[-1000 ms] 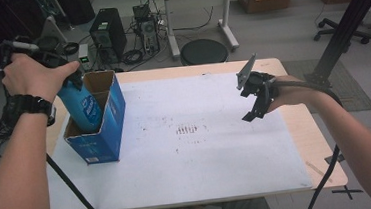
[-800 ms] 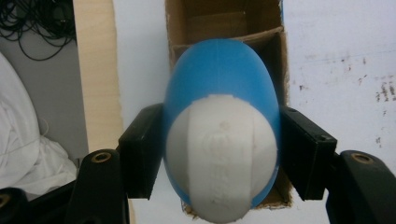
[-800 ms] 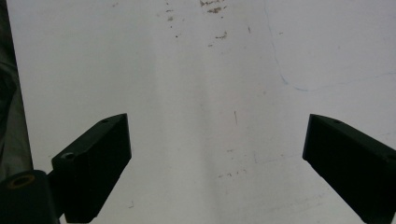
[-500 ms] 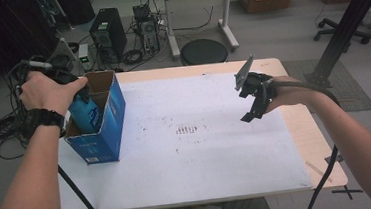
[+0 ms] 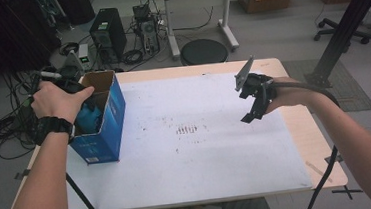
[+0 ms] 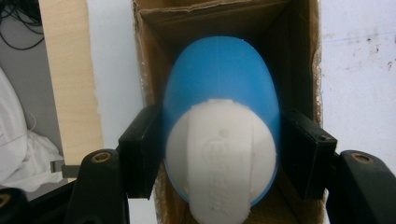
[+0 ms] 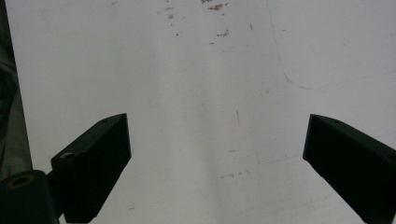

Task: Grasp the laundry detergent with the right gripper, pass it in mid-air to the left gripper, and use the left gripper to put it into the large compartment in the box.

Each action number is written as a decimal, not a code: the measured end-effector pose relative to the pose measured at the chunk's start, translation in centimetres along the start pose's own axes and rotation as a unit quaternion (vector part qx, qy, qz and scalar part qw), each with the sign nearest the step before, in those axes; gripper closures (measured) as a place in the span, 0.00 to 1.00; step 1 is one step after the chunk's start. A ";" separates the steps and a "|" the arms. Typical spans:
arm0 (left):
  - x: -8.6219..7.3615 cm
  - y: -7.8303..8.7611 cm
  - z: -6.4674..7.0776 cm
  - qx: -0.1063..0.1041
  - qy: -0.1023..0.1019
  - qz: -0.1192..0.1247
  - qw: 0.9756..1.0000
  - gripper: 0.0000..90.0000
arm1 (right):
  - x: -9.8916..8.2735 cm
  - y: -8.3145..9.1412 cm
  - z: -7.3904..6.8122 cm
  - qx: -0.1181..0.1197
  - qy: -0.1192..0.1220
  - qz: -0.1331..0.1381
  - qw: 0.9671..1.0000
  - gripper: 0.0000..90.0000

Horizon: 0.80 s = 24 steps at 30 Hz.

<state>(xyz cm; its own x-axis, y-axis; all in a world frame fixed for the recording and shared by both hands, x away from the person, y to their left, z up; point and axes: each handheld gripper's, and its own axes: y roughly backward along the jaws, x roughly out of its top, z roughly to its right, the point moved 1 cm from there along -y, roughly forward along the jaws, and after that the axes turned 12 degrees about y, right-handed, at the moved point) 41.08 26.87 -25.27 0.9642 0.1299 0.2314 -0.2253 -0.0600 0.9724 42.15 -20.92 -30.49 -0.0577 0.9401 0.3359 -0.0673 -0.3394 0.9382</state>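
Blue bottle (image 6: 219,93) sits pinched in your left tongs (image 6: 219,154), aimed down the box (image 6: 299,56); right tongs (image 7: 215,163) hover spread, clear.

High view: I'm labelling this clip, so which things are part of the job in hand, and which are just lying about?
Part of the job:
- blue bottle with white cap, gripped by the left tongs
- blue cardboard box it sits in

Lying about:
- right tongs, open over the bare table
- computer tower, round stool and cables on the floor

High view overlooking table (image 5: 202,153), gripper views close, facing down, sharing tabletop
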 end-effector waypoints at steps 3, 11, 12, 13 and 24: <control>0.0 -0.4 0.1 0.000 -0.001 -0.003 1.000 0.42 | -0.1 0.0 0.0 0.000 0.000 0.000 1.000 0.08; -0.2 -1.0 0.1 0.002 -0.003 -0.004 1.000 0.42 | -0.2 -0.1 0.0 0.000 -0.003 0.000 1.000 0.08; -0.2 -1.0 0.1 0.002 -0.003 -0.005 1.000 0.42 | -0.2 -0.1 0.0 0.001 -0.002 0.001 1.000 0.08; -0.2 -1.1 0.1 0.002 -0.003 -0.005 1.000 0.42 | -0.2 -0.1 0.0 0.002 -0.002 0.000 1.000 0.08; -0.6 -1.8 0.1 0.001 -0.003 -0.009 1.000 0.42 | -0.2 -0.2 -0.1 0.001 -0.003 0.000 1.000 0.08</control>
<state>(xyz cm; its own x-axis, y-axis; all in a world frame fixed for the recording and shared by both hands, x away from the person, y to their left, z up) 40.94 26.85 -27.20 0.9688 0.1259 0.2136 -0.2076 -0.0587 0.9764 42.11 -21.07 -30.70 -0.0512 0.9401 0.3369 -0.0652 -0.3398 0.9382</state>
